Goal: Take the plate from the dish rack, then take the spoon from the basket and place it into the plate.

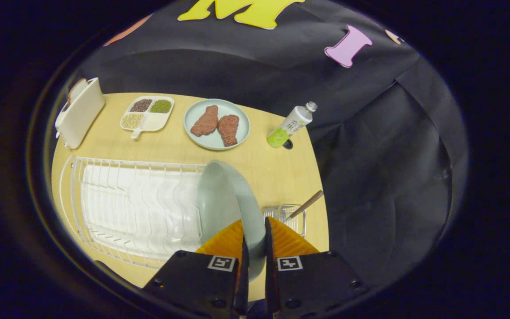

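My gripper (254, 230) is shut on the rim of a pale green plate (226, 199), which stands on edge between the orange fingers (226, 239). The plate is held above the right end of the white wire dish rack (135, 208), tilted away from me. Just right of the fingers sits a small clear basket (291, 215) with a spoon in it; the spoon's brown handle (308, 204) sticks up and out to the right.
Beyond the rack on the wooden table (272, 168) lie a second pale green plate with two pieces of meat (216, 124), a divided tray of beans (148, 114), a white toaster (79, 111) and a tipped bottle (291, 125). The table's right edge meets black cloth.
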Demonstrator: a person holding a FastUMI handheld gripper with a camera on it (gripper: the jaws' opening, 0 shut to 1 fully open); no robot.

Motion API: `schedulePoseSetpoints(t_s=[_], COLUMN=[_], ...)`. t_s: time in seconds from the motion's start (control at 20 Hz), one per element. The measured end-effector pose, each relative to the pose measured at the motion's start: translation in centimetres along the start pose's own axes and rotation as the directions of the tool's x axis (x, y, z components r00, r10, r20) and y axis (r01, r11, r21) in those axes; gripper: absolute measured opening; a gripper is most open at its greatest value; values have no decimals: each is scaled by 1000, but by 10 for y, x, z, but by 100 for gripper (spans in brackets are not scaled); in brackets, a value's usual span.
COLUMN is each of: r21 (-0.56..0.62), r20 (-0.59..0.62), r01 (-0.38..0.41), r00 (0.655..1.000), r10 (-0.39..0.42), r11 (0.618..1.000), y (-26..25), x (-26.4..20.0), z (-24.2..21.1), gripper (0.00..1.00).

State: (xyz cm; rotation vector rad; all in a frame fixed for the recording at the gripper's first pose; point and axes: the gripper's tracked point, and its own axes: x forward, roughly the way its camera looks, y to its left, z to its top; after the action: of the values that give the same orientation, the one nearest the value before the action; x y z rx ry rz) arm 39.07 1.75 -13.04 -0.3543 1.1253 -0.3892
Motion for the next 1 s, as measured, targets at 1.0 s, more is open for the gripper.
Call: schedulePoseSetpoints(t_s=[1.0], r21=[115], r20=[164], r01=[-602], r00=[796], r10=[583], r11=[790], y=[63], x=[-83], z=[-193], gripper=[20])
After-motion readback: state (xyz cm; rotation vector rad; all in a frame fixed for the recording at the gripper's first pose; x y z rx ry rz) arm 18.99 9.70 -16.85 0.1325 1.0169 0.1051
